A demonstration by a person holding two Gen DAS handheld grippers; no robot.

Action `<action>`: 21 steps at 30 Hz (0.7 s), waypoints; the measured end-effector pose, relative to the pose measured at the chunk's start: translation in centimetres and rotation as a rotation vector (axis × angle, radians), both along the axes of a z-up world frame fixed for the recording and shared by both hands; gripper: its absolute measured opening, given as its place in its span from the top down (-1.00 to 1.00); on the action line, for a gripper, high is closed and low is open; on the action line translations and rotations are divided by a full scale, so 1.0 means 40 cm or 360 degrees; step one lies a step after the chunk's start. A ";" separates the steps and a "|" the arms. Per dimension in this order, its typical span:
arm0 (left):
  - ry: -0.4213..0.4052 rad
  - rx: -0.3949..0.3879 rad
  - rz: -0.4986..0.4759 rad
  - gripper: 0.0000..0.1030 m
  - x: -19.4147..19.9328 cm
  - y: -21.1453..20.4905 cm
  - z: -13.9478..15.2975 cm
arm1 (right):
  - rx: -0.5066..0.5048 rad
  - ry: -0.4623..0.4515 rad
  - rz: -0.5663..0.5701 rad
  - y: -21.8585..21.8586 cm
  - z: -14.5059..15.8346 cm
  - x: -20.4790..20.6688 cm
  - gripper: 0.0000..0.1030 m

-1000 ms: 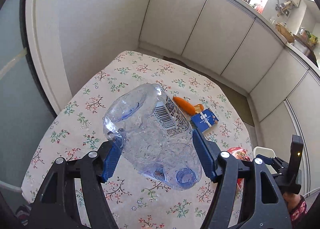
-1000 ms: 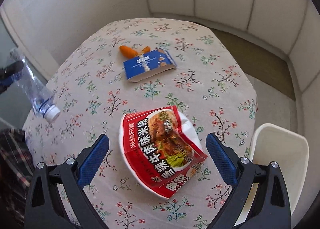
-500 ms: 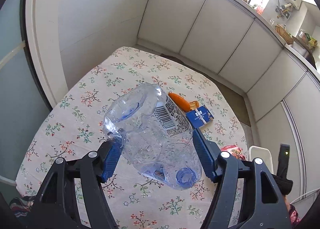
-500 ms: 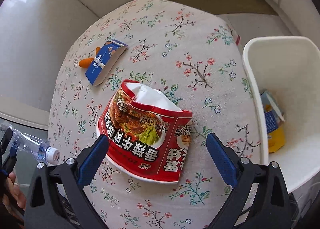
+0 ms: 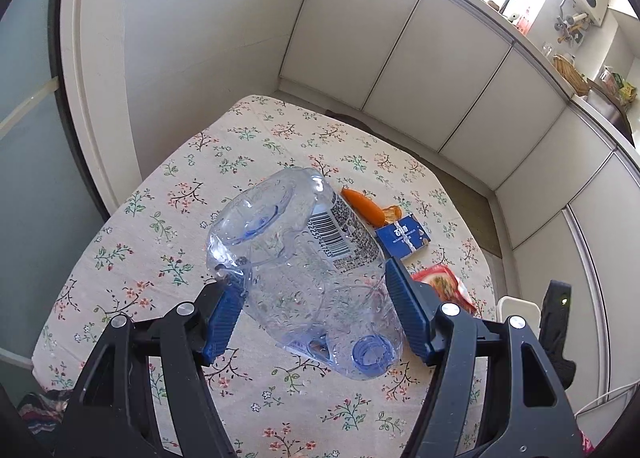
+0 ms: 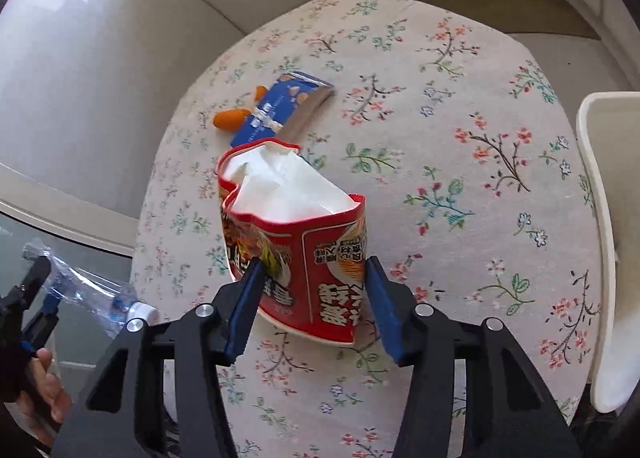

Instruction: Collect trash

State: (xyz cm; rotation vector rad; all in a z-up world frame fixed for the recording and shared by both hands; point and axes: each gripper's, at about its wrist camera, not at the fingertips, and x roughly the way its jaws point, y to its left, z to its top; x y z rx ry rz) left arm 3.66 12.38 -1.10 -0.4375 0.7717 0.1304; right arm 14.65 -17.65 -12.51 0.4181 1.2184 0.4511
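My left gripper (image 5: 316, 314) is shut on a clear crushed plastic bottle (image 5: 296, 258) and holds it in the air above the floral table (image 5: 168, 242), cap end toward me. It also shows at the far left of the right wrist view (image 6: 84, 294). My right gripper (image 6: 312, 306) has its blue fingers (image 6: 248, 310) against both sides of a crumpled red noodle cup (image 6: 296, 242) and grips it at the table. A blue carton (image 6: 280, 114) and orange peel (image 6: 230, 118) lie further back on the table. The white bin (image 6: 608, 218) stands at the right table edge.
White cabinet doors (image 5: 436, 70) run behind the table, a wall and glass door (image 5: 24, 138) are at its left. A counter with kitchen items (image 5: 576, 74) is at the far right. The right gripper's body (image 5: 554, 322) shows beside the bin rim (image 5: 516, 304).
My right gripper has moved down and forward and closed on the red noodle cup, which now stands more upright. My left gripper has drawn up and back with the bottle.
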 end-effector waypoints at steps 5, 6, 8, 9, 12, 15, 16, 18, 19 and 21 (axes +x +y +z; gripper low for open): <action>0.0000 -0.0003 0.0007 -0.27 0.003 -0.001 0.003 | 0.0022 -0.0009 0.0064 0.019 0.008 0.001 0.19; -0.0002 0.0001 0.0009 -0.27 0.002 -0.001 0.005 | 0.0040 -0.0020 0.0085 0.025 0.010 -0.001 0.22; -0.0004 0.0004 0.0014 -0.27 0.000 0.003 0.008 | 0.0094 -0.0070 0.0143 0.050 0.026 -0.002 0.45; -0.0005 0.0001 0.0018 -0.27 -0.002 0.006 0.009 | 0.0150 -0.0086 0.0189 0.065 0.031 0.000 0.54; -0.0006 -0.0003 0.0039 -0.27 -0.008 0.020 0.012 | 0.0206 -0.0127 0.0290 0.109 0.046 0.002 0.46; -0.0005 0.0000 0.0071 -0.28 -0.019 0.040 0.017 | 0.0186 -0.0122 0.0296 0.153 0.033 0.017 -0.43; -0.0008 0.0000 0.0082 -0.28 -0.025 0.047 0.020 | 0.0198 -0.0102 0.0282 0.166 0.023 0.026 -0.43; -0.0017 0.0001 0.0103 -0.28 -0.036 0.065 0.028 | 0.0216 -0.0053 0.0248 0.178 0.010 0.034 -0.44; -0.0024 0.0002 0.0111 -0.28 -0.040 0.074 0.031 | 0.0228 -0.0039 0.0231 0.181 0.006 0.037 -0.48; -0.0040 0.0006 0.0123 -0.28 -0.046 0.089 0.036 | 0.0227 -0.0032 0.0218 0.188 0.006 0.044 -0.50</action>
